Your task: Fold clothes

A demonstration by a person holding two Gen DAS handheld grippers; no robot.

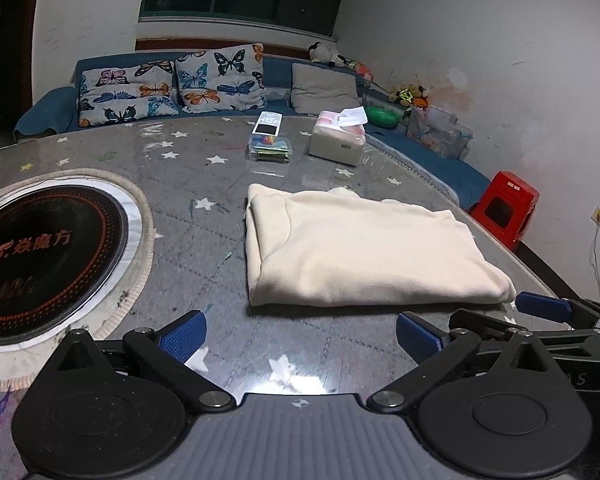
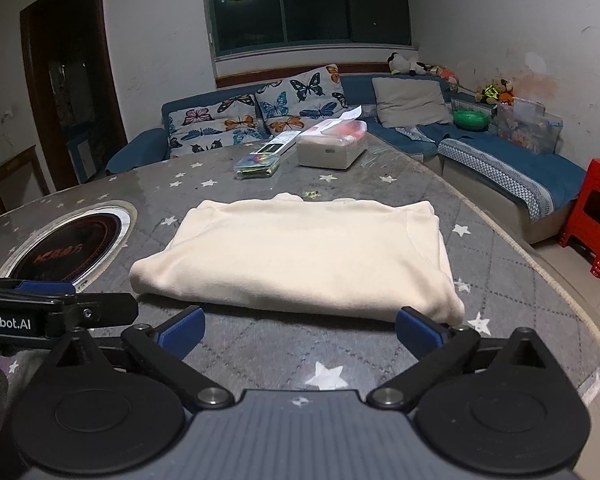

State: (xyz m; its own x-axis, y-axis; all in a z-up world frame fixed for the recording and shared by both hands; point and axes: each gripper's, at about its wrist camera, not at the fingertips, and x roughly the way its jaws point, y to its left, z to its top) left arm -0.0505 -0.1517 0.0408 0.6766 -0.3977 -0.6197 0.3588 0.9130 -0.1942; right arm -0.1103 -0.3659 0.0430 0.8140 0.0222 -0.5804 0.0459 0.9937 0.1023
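Observation:
A cream garment (image 1: 360,248) (image 2: 300,256) lies folded into a thick rectangle on the grey star-patterned table (image 1: 204,240) (image 2: 260,348). My left gripper (image 1: 300,336) stands open just short of the garment's near-left edge, with only bare tabletop between its blue pads. My right gripper (image 2: 300,330) is open too, its jaws wide along the garment's near edge; the right pad sits close to the near-right corner without pinching cloth. The two grippers are side by side: a blue-tipped one of the right gripper's fingers (image 1: 544,307) shows in the left wrist view.
A round black induction hob (image 1: 40,252) (image 2: 76,252) is set into the table on the left. Behind the garment are a tissue box (image 1: 338,140) (image 2: 332,146) and a remote on a small box (image 1: 268,136) (image 2: 260,162). A blue sofa and a red stool (image 2: 596,212) stand beyond the table's right edge.

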